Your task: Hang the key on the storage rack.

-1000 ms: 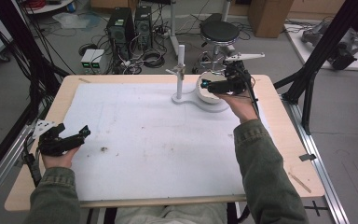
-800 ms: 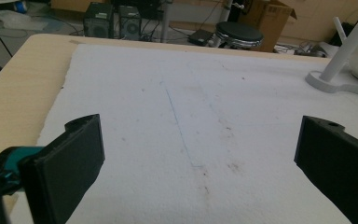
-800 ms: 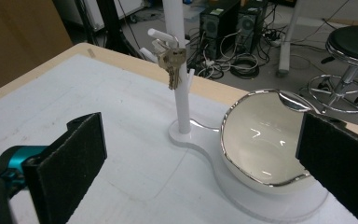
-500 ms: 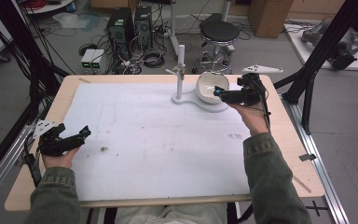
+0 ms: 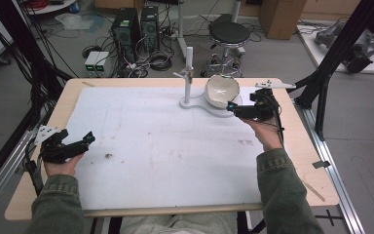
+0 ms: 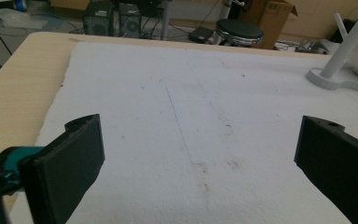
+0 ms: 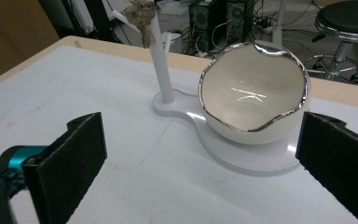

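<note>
- Left gripper [image 5: 80,142] rests idle at the bench's [image 5: 29,195] left edge, jaws spread, holding nothing.
- Keys [image 7: 141,18] hang on the white stand's post [image 7: 161,60]; seemingly untouched.
- Right gripper [image 5: 233,108], jaws wide apart, sits just beside the egg-shaped bowl [image 5: 221,91]; no grasp yet.

Right gripper [image 7: 200,172] jaws spread wide, nothing between them, low over the white mat [image 7: 74,84]; just ahead sits the silver-rimmed eggshell-shaped bowl [image 7: 254,95], tilted toward the camera on its white stand [image 7: 247,156], keys [image 7: 142,18] hanging on the stand's post [image 7: 161,70]
</note>
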A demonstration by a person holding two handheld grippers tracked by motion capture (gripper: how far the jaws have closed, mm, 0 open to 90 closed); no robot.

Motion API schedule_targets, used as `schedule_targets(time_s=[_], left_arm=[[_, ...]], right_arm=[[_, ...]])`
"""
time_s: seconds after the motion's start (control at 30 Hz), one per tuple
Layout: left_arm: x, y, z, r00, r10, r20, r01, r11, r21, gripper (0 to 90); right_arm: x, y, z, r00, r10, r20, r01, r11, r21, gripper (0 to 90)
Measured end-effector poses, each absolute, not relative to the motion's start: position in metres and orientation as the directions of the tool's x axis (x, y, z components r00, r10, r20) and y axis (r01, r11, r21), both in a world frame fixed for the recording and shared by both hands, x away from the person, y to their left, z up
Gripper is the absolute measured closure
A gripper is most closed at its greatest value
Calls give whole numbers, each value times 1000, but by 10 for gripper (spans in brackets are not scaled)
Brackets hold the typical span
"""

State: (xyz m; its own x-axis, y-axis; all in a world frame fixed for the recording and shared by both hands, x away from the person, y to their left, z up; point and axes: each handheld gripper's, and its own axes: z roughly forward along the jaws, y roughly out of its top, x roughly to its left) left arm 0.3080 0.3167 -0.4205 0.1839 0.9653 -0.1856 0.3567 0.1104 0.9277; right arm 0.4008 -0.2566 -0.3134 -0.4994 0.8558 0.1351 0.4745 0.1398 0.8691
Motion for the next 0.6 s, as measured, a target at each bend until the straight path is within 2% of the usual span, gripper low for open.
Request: schedule_targets(time_s=[0.6], left_arm=[[308, 316, -421, 183, 965, -188, 359, 112, 927, 19]], right_arm=[[382, -267, -345, -494, 858, 141, 495, 144, 857, 7]])
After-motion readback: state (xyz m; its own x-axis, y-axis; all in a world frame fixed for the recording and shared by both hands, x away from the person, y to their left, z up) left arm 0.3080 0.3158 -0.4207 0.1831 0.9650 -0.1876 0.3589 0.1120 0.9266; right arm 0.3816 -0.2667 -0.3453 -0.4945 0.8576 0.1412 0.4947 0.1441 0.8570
